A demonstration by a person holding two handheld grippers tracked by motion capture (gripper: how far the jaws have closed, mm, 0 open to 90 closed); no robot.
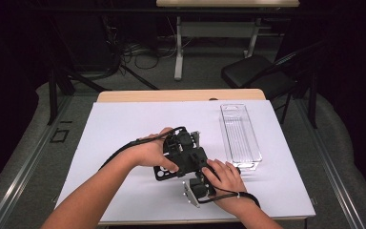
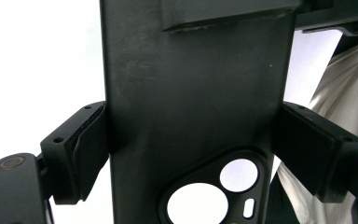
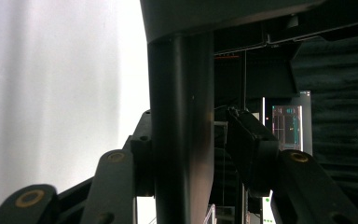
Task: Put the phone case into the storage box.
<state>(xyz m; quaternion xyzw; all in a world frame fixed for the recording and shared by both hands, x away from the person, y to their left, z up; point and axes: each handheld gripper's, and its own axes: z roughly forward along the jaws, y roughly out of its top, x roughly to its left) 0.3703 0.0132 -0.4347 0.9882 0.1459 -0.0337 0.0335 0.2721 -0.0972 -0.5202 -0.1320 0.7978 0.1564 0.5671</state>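
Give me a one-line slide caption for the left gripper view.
Left gripper clamps a black phone case across its width, camera cutouts toward the lens, above the white table.

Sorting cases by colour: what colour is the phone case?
Black phone case, clearest in the left gripper view.

Prob. lab: dark curtains point(image 1: 9, 71), floor cables point(image 1: 143, 55).
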